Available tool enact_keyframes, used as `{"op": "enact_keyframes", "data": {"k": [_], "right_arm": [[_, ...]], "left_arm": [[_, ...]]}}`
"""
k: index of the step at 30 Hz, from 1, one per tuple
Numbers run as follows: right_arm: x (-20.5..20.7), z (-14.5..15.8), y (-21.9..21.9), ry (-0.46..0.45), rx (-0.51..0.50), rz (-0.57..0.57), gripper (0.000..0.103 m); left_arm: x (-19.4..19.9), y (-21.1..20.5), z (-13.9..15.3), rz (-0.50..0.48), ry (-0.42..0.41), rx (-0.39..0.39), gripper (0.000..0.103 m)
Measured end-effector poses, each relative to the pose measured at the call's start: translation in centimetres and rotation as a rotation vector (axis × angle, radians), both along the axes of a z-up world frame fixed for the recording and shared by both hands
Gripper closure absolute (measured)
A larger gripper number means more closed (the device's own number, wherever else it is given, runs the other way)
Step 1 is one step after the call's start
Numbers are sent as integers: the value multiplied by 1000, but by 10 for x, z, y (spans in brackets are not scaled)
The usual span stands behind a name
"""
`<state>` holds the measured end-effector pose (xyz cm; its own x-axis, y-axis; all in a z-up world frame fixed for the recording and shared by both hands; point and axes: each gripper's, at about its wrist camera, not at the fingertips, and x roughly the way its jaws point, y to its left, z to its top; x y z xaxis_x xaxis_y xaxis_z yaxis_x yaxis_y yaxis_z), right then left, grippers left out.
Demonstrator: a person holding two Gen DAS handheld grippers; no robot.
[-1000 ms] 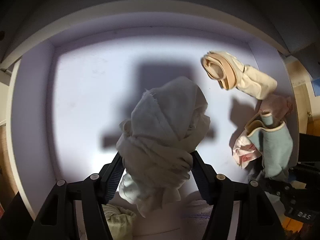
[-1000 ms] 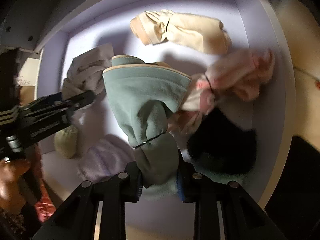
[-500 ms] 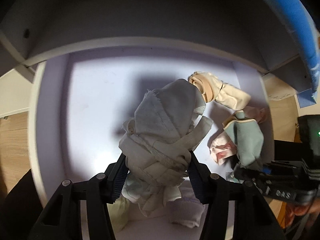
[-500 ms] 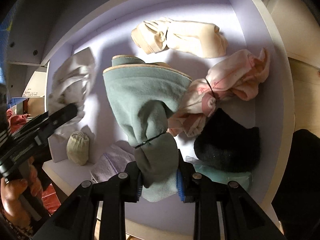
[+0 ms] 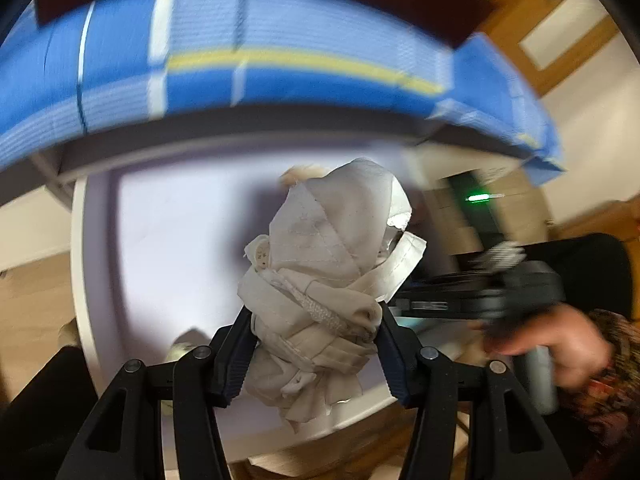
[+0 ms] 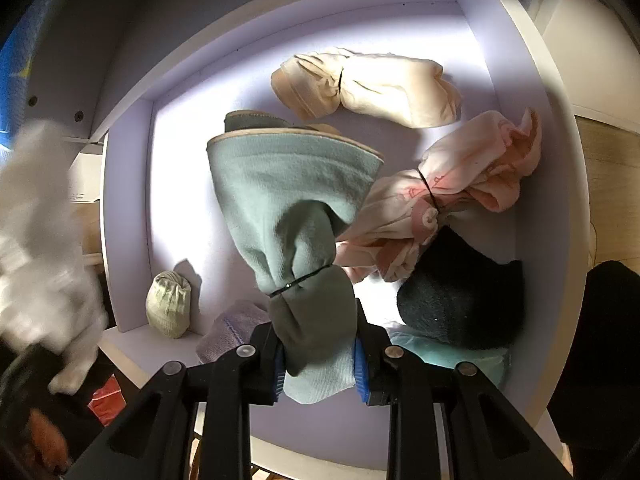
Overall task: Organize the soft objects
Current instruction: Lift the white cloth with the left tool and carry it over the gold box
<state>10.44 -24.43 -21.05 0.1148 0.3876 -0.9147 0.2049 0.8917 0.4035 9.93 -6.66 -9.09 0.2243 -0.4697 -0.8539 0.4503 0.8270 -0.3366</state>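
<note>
Two tools, each loaded: both jaws pressed into cloth.
Left tool (image 5: 314, 354): clamped on the white bundle (image 5: 332, 276), which stands up from the jaws toward 12 o'clock.
Right tool (image 6: 316, 354): clamped on the tied end of the teal bundle (image 6: 292, 216), long axis running from 6 up to 11 o'clock.
Shelf (image 6: 180, 184): lilac floor lies beyond the teal bundle; the cream roll (image 6: 368, 84) at 1 o'clock, pink bundle (image 6: 452, 196) at 3, dark sock ball (image 6: 460, 296) at 4 (touching the pink one).
Free floor: at 10 o'clock, left of the teal bundle.
Nearer arm: right, I judge; left view is blurred, shelf well apart.
</note>
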Motion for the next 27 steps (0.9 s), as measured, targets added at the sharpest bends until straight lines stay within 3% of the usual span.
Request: {"op": "enact_keyframes", "data": {"k": [9, 15, 23, 27], "right_arm": [[1, -1, -2, 7, 5, -5, 76], [3, -11, 2, 12, 15, -3, 76], [4, -4, 4, 4, 54, 3, 76], [5, -3, 5, 5, 73, 0, 76]], "left_arm": [[-19, -1, 88, -74, -137, -189, 47], [15, 14, 149, 26, -189, -310, 47], [91, 45, 184, 232, -202, -325, 47], [134, 46, 182, 336, -202, -248, 47]]}}
